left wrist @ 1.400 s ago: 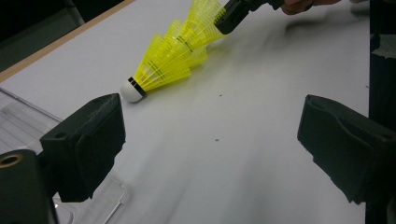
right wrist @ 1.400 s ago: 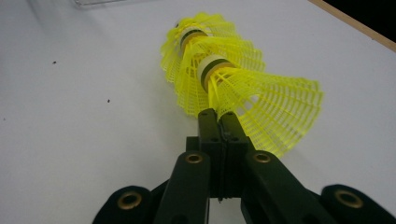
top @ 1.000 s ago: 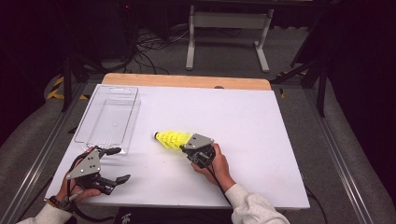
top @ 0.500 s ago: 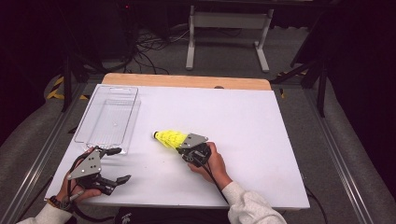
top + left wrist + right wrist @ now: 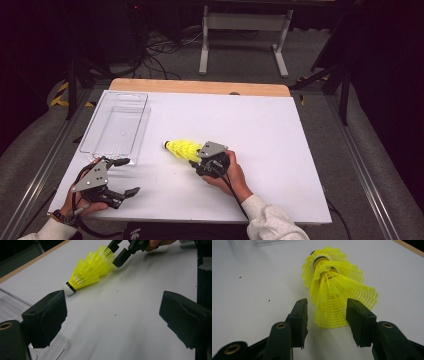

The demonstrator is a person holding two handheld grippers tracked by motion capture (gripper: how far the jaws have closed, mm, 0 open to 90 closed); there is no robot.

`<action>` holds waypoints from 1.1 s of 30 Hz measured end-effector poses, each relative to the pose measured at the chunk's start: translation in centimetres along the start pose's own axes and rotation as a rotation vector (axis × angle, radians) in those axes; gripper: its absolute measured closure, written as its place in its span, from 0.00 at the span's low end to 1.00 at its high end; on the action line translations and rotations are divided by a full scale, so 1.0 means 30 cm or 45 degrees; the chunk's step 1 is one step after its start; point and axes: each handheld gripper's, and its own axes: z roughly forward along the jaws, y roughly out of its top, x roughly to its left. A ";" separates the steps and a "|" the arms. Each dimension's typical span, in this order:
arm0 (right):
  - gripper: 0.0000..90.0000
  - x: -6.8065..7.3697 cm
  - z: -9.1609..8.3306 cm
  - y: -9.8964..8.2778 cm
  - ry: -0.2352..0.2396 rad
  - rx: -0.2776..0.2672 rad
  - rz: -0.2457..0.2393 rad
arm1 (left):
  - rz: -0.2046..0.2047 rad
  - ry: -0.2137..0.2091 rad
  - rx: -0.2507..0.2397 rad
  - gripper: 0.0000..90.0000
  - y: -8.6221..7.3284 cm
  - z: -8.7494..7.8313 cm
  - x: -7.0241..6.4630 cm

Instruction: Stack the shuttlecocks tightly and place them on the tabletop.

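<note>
Lying on its side straight ahead of my right claw (image 5: pixel 327 315), the stack of yellow shuttlecocks (image 5: pixel 334 290) rests on the white table (image 5: pixel 260 130), its wide mesh skirt toward me and the white cork nose (image 5: pixel 68 288) pointing away. My jaws have just been opening: they now stand about half apart, one on each side of the skirt's rim, and I see a sliver of table between each pad and the mesh, so I hold nothing. The skirt's open end sits between my fingertips; the rest of the stack reaches beyond them.

Off beyond the nose and to my left, the clear plastic tray (image 5: pixel 116 125) lies flat near the table's far left corner. My left claw (image 5: pixel 122 176) rests nearer me than the tray, jaws spread wide and empty, facing the cork from a little way off, not touching it.

What worries me is how light this thing is, I judge. If I draw my right claw back crooked, a pad may snag the netted skirt and drag or roll the whole stack across the smooth top. The nested shuttles look loosely seated, so a nudge could also slide one out of another. If I close again on the springy rim alone, the mesh may buckle and squirt out. And a hasty approach from my left claw could knock the nose and spin it away.
</note>
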 end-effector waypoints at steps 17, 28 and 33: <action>0.34 0.019 -0.110 0.014 -0.016 -0.087 -0.088 | 0.008 0.006 -0.001 0.10 0.002 -0.003 0.001; 0.21 0.014 -0.193 -0.006 -0.041 -0.136 -0.099 | 0.006 0.008 -0.002 0.10 0.002 -0.003 0.001; 0.19 0.003 -0.227 -0.025 -0.051 -0.156 -0.074 | 0.008 0.010 0.003 0.10 0.003 0.000 0.003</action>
